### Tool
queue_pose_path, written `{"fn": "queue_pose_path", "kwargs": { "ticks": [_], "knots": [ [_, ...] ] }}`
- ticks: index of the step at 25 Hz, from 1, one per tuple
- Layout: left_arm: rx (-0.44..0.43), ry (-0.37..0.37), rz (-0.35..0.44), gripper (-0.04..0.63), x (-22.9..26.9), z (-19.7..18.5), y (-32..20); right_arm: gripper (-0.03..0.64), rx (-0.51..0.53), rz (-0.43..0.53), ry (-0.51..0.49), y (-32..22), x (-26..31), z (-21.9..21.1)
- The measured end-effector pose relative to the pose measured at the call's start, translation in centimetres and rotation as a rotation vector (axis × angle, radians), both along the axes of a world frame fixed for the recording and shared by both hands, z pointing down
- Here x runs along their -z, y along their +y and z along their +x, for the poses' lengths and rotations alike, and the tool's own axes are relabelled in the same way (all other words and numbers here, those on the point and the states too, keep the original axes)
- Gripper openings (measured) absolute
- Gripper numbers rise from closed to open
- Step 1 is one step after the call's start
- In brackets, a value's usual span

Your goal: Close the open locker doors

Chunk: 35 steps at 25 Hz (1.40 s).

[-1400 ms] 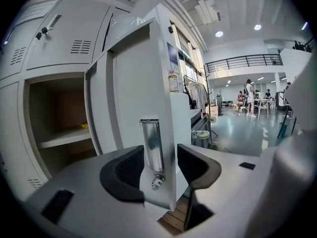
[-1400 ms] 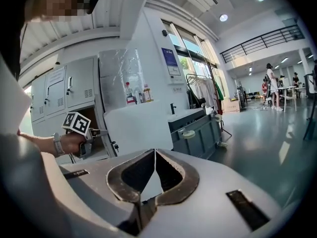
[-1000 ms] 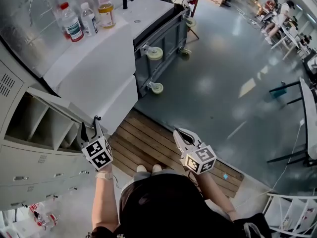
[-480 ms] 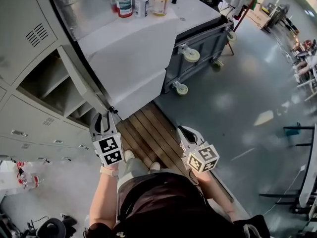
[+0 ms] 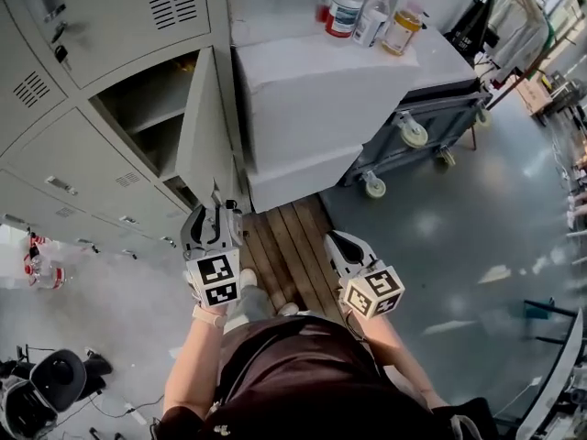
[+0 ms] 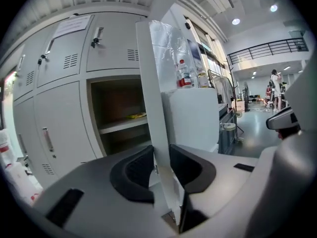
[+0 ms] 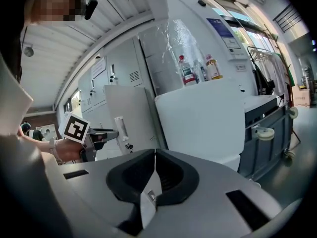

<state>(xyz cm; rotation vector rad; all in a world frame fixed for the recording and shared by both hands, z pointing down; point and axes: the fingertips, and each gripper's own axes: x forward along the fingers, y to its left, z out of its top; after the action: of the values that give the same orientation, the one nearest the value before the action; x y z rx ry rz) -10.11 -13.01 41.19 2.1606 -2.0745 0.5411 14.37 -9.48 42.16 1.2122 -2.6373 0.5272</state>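
A grey locker door (image 5: pixel 206 126) stands swung out from its open compartment (image 5: pixel 151 108), which has a shelf inside. My left gripper (image 5: pixel 220 211) is at the door's lower free edge. In the left gripper view the door's edge (image 6: pixel 151 93) runs straight between the jaws of that gripper (image 6: pixel 161 165), which are closing, and both dark pads touch it. My right gripper (image 5: pixel 332 241) hangs to the right over the wooden planks, shut and holding nothing. The right gripper view shows its jaws (image 7: pixel 152 155) meeting, with the door (image 7: pixel 126 118) and the left gripper (image 7: pixel 106 134) off to the left.
A white cabinet (image 5: pixel 312 90) stands right of the door with three bottles (image 5: pixel 347 7) on top. A grey cart on casters (image 5: pixel 431 122) is beyond it. I stand on a wooden pallet (image 5: pixel 289 246). Closed lockers (image 5: pixel 55 163) fill the left; a chair (image 5: pixel 46 383) sits bottom left.
The head view has swung left toward the lockers. My left gripper has moved up to the open door's edge and its jaws have narrowed around it. The right gripper has stayed shut.
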Motion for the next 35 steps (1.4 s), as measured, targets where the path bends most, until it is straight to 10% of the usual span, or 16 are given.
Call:
{"fn": "queue_pose_path", "kwargs": {
  "ticks": [17,35],
  "knots": [
    [0.210,0.131,0.061,0.123,-1.4,-18.2,-5.3,0.034,0.089,0.007,0.075,-3.8,0.5,-10.7],
    [0.222,0.076,0.049,0.117,-1.9,-23.8,-12.0,0.034,0.041,0.030,0.063,-9.4,-0.1,-15.1]
  ]
}}
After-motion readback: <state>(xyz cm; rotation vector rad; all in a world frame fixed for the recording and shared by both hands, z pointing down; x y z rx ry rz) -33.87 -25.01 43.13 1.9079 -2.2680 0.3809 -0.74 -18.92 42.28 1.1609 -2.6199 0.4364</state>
